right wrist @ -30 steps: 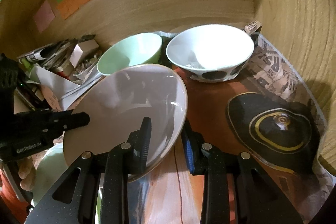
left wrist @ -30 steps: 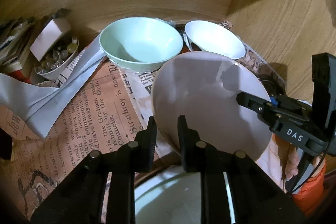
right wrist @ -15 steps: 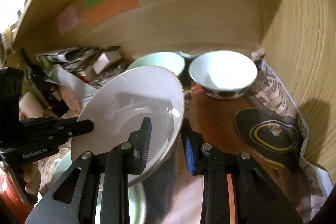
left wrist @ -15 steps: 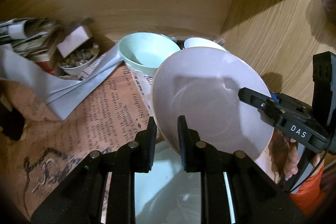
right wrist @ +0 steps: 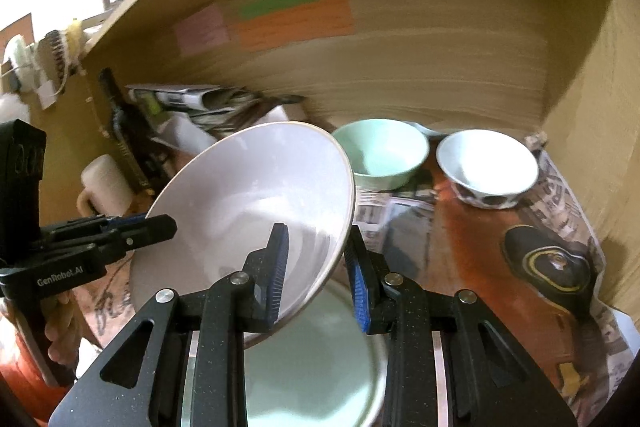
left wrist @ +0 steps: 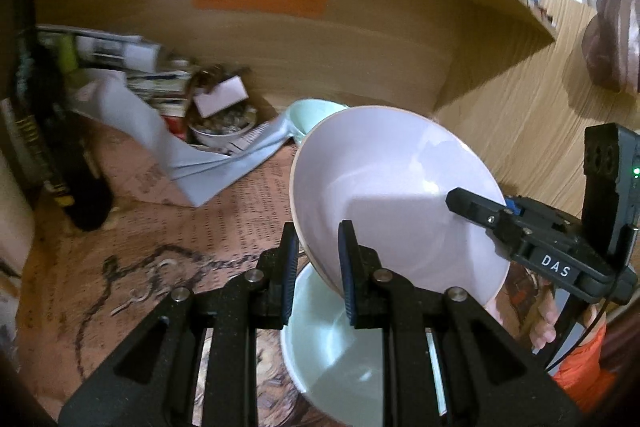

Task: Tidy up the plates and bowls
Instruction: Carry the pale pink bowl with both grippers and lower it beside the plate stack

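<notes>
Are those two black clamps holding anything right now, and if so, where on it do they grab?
Both hold one pale lilac bowl by its rim: the left gripper near edge, the right gripper opposite side.

Glossy smooth ceramic plate (left wrist: 394,203) — matt wood-grain shelf wall (right wrist: 440,75), printed newspaper lining (left wrist: 192,227)

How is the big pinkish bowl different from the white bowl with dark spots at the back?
The pinkish bowl is tilted and held by its rim, gripped by the left gripper and the right gripper; the spotted white bowl sits upright on the newspaper. The pinkish bowl is plain, while the spotted bowl has dark spots outside. The pinkish bowl looks wider. Both look empty.
</notes>
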Available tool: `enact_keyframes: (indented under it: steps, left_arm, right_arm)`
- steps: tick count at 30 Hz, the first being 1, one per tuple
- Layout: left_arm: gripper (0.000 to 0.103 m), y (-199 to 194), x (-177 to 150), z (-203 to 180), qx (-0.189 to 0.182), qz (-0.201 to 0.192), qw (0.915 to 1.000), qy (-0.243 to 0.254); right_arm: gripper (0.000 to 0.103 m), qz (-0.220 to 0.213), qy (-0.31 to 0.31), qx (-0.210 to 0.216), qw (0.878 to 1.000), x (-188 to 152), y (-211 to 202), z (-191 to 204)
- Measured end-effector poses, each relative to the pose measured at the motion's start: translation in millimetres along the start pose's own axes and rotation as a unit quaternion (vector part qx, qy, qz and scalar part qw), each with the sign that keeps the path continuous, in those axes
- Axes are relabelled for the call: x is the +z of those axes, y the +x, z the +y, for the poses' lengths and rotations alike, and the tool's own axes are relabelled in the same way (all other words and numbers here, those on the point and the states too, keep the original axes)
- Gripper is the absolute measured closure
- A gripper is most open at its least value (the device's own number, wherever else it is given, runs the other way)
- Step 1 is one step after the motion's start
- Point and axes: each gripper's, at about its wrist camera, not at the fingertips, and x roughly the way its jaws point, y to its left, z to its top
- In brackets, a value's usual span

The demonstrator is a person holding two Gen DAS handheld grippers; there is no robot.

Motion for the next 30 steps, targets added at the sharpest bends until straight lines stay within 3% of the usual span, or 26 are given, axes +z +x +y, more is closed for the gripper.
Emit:
enact_keyframes:
  steps: [14,30]
  left_arm:
    - [0.084,-70,-27,38,0.046,-0.044,0.9975,-0.029]
    - [0.084,-91,-59,83,0.083,-0.039,0.9930,-0.074]
  right_arm:
    - [0.077,0.011,-0.030,0.052,0.998,-9,12,61]
    - [0.077,0.062,-0.062,0.091,0.992,-27,47,114]
